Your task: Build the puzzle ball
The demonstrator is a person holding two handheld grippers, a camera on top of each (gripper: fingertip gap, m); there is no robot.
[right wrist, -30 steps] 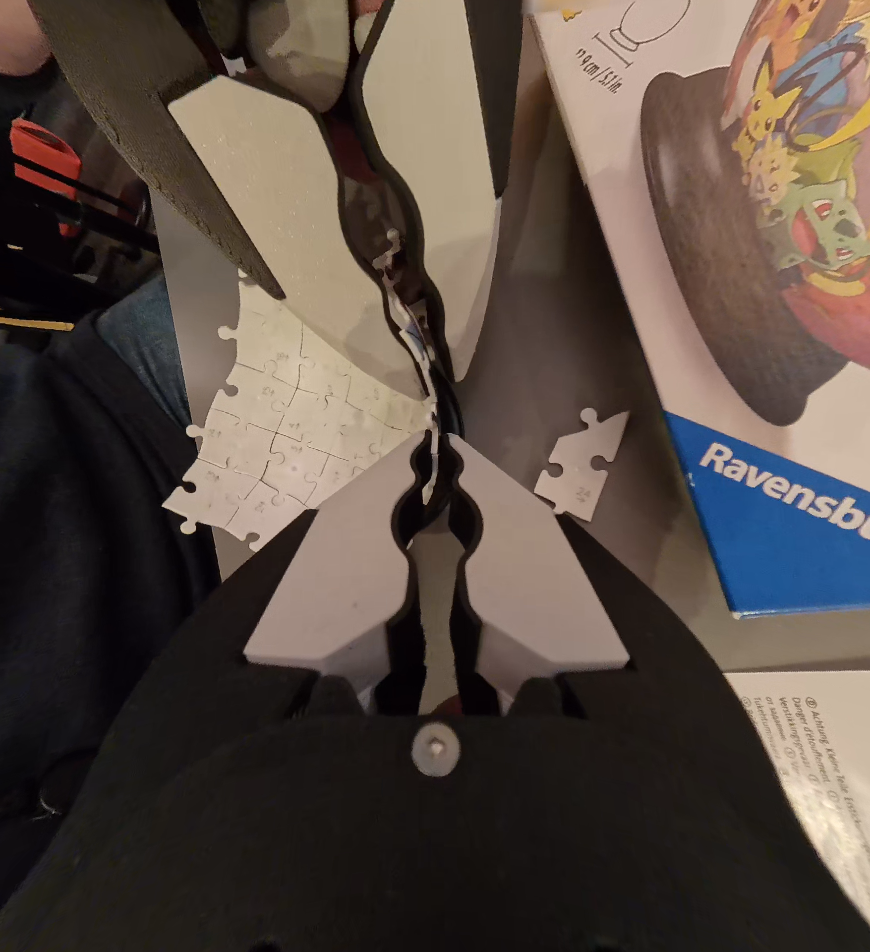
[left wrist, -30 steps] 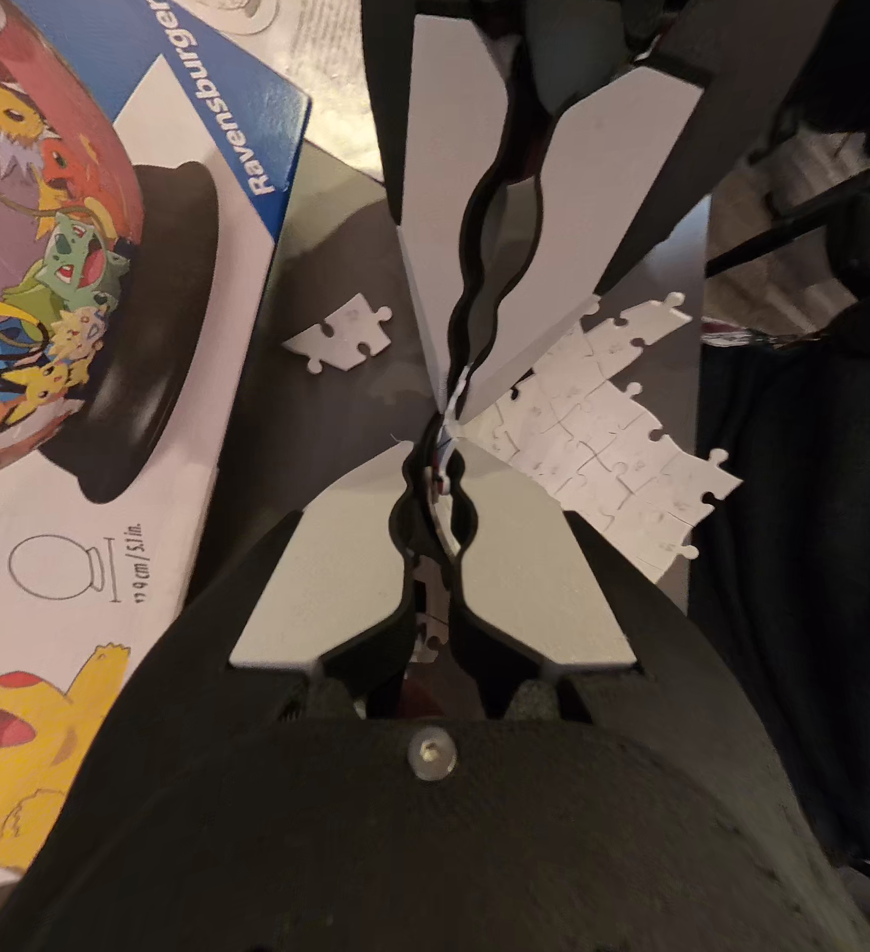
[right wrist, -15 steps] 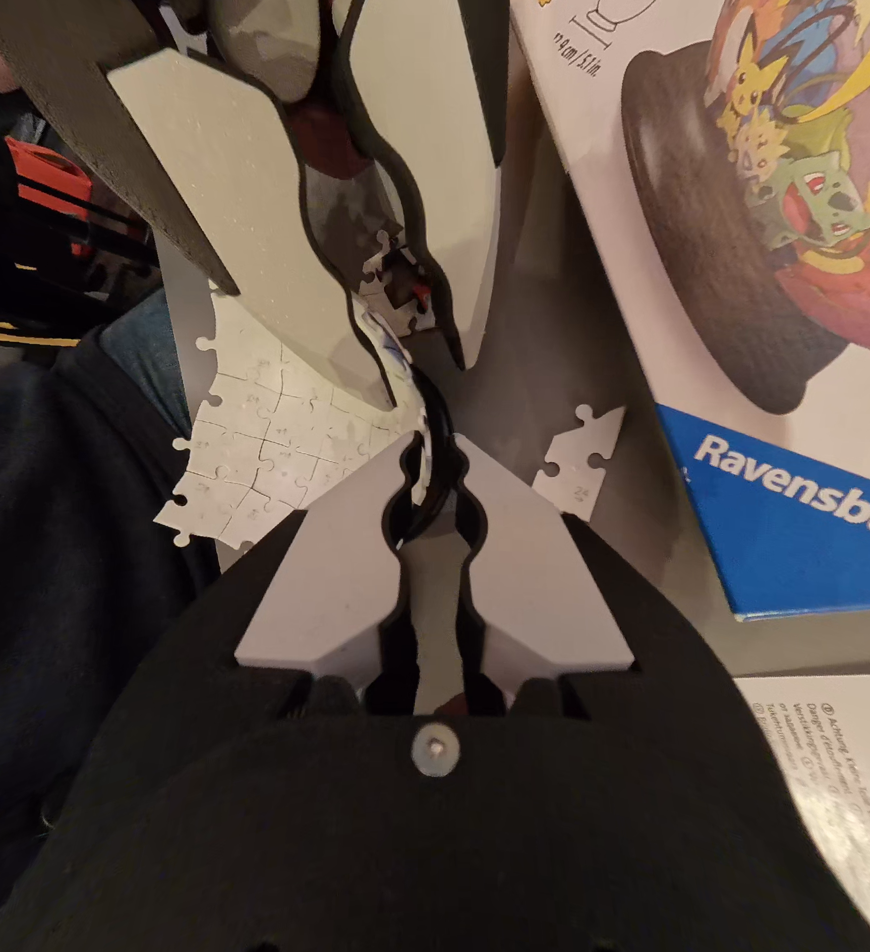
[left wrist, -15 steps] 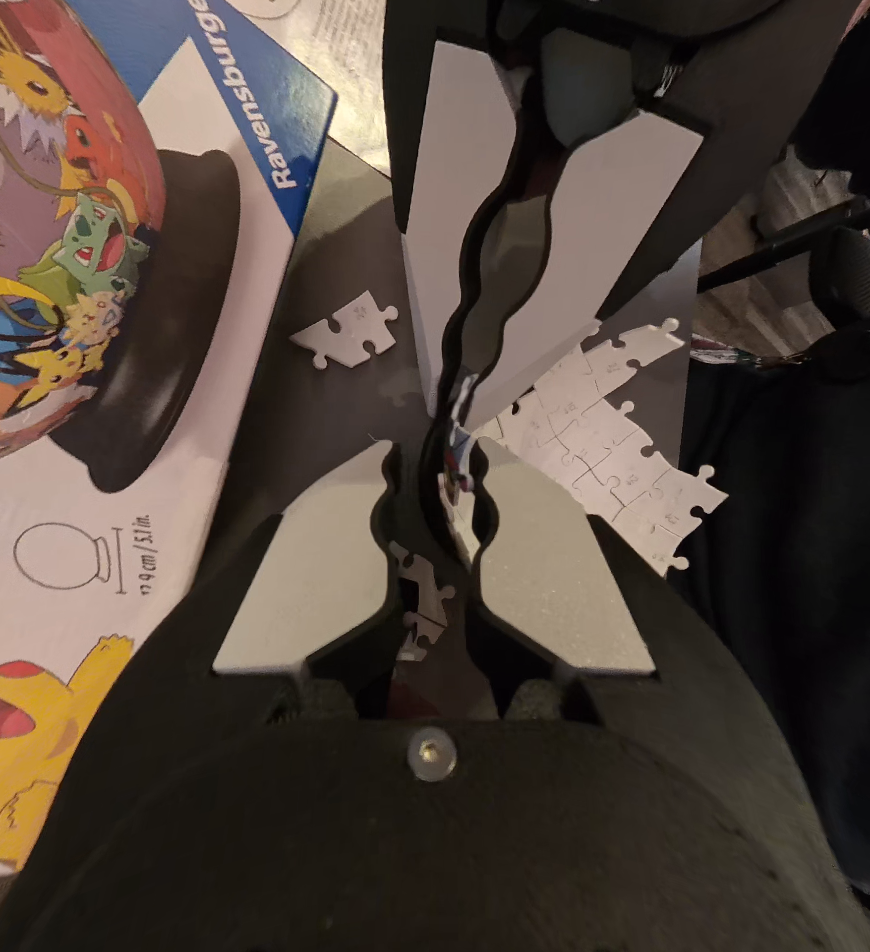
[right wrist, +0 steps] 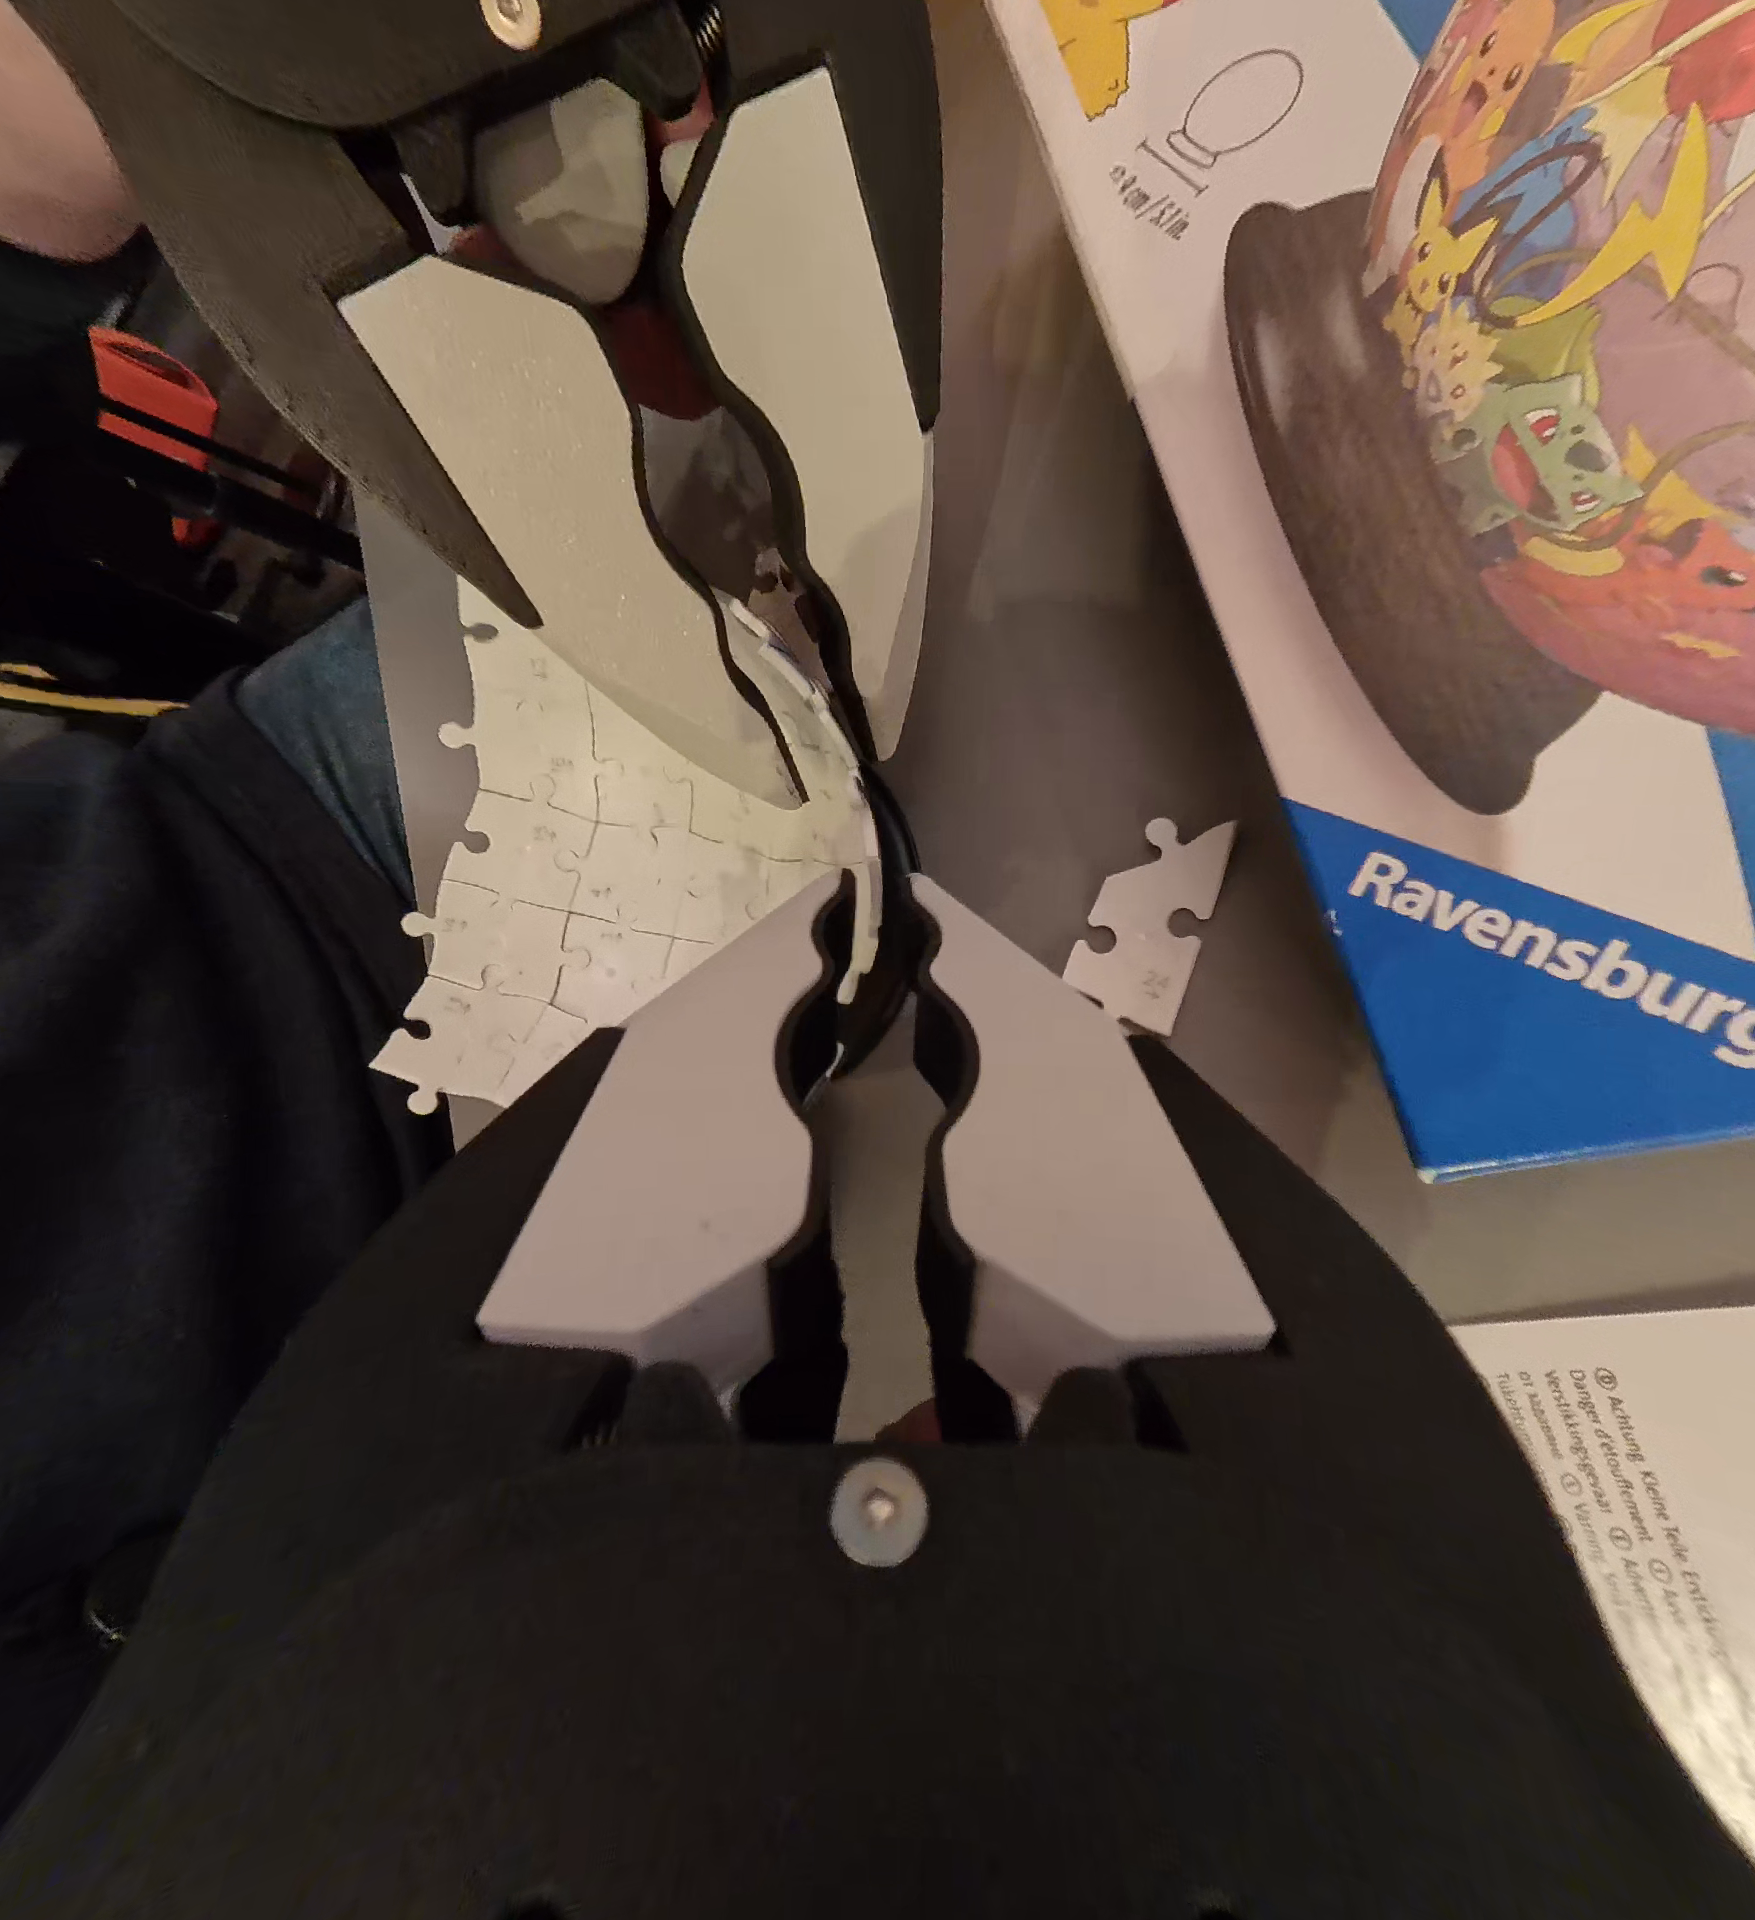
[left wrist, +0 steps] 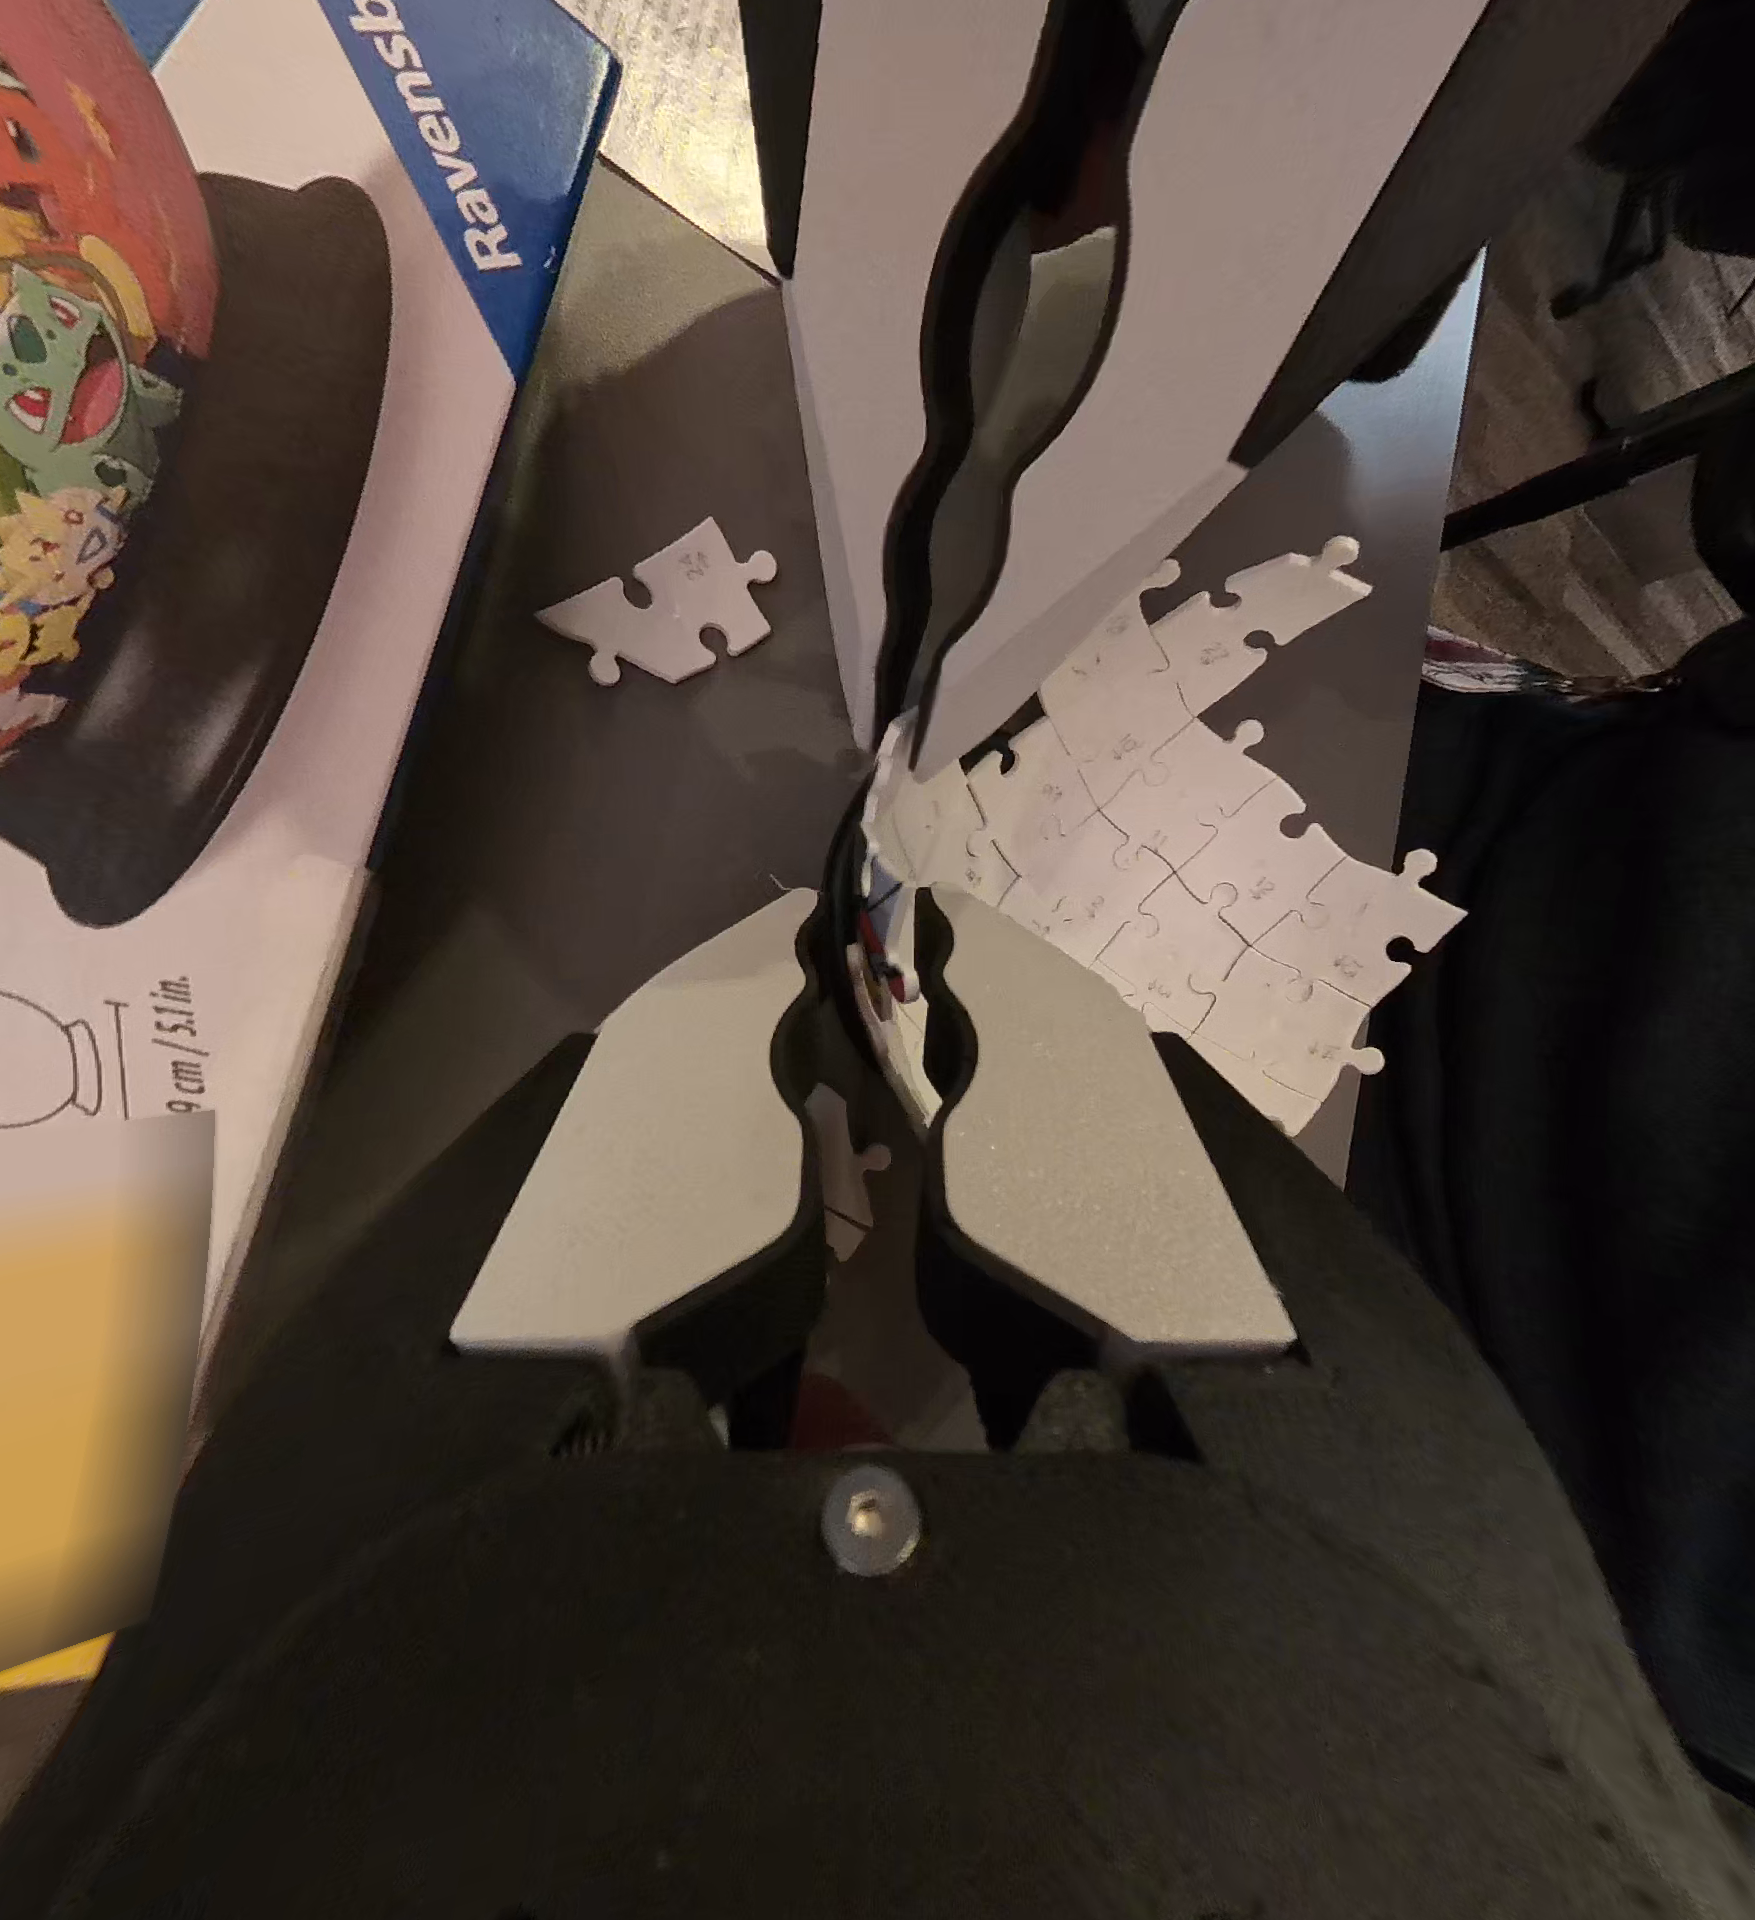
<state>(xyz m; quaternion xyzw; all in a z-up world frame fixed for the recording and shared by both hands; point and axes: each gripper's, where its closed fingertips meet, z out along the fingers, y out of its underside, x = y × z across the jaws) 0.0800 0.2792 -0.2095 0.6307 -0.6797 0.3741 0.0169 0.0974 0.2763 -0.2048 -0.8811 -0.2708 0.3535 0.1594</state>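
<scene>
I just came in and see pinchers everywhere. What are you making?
A person is building a puzzle ball. The left gripper and right gripper meet tip to tip, both pinching the curved sheet of joined pieces over the grey table. One loose piece lies beside the puzzle box.

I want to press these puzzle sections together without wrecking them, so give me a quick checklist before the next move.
1. Left gripper shut on a curved section: ok.
2. Right gripper shut on the assembled sheet: ok.
3. The two held edges lined up tab to slot: cannot tell.
4. Sheet supported by the table: not ok, it overhangs the edge.
5. Loose two-piece bit clear of the grippers: ok.
</scene>
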